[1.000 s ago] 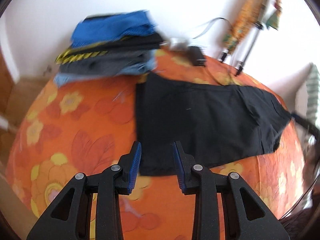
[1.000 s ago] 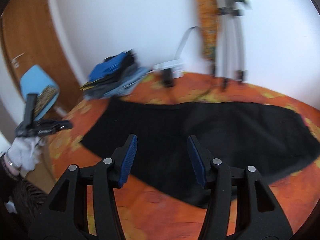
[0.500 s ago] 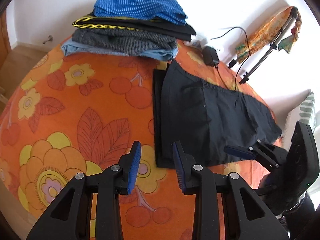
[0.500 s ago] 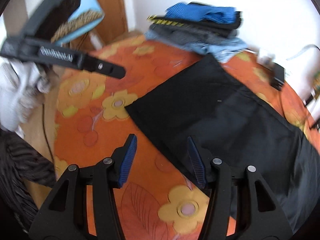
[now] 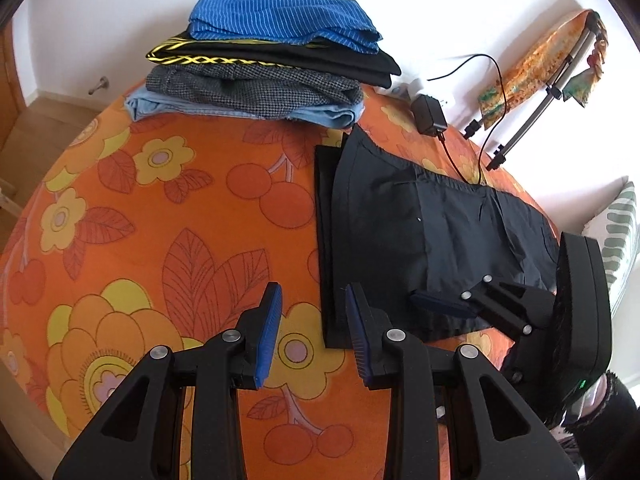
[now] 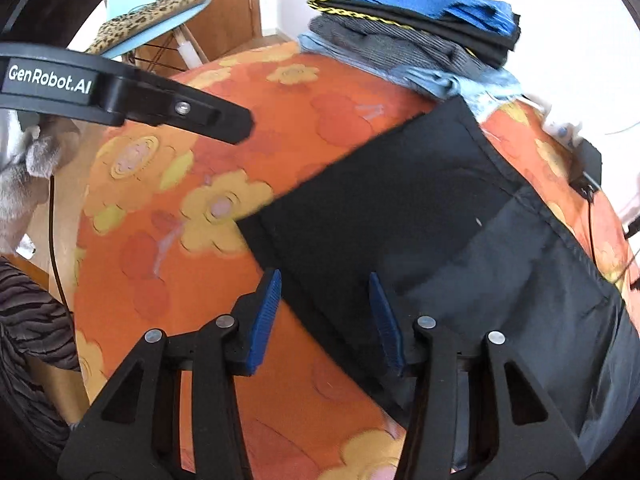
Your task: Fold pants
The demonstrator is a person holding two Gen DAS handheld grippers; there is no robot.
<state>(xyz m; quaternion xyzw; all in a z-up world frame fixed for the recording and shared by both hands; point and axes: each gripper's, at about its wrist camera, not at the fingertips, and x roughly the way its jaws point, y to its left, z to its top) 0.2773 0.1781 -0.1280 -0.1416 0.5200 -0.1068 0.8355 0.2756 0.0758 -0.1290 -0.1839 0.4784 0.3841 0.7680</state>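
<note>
Both hand-held grippers hover over black pants.

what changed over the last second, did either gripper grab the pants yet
The right gripper swung from the far, spread-out end of the black pants to their near edge beside the left gripper. Its jaws have just been closing, now straddling that edge, the pads not yet pressing on the cloth. The left gripper dropped slightly toward the pants' near corner, jaws unchanged. The pants and the stack of folded clothes stayed put.
</note>
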